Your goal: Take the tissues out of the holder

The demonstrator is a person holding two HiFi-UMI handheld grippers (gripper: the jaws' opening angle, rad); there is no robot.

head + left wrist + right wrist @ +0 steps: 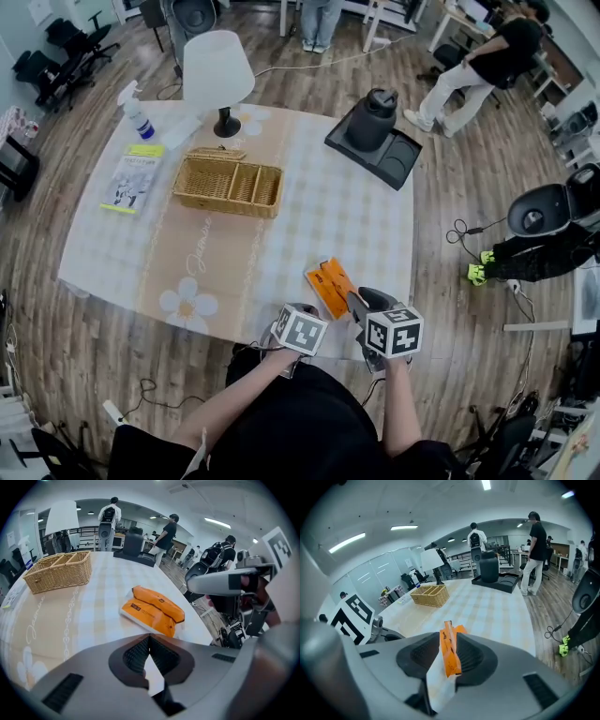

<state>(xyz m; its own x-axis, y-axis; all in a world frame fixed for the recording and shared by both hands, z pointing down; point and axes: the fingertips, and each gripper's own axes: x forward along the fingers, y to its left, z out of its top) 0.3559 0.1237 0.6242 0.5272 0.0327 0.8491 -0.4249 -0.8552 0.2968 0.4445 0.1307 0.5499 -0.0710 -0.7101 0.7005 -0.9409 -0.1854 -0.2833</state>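
Note:
Two orange tissue packs lie overlapping on the tablecloth near the front right edge of the table. The wicker holder stands further back on the left, its compartments looking empty. My right gripper hangs just above the packs with its jaws open. The orange packs show through the gap, and they lie flat on the cloth, not held. In the left gripper view, the right gripper's grey finger hovers to the right of them. My left gripper is shut and empty, a little in front of the packs.
A white lamp, a spray bottle and a booklet stand at the back left. A black tray with a black appliance is at the back right. People stand beyond the table. The front edge of the table lies right under my hands.

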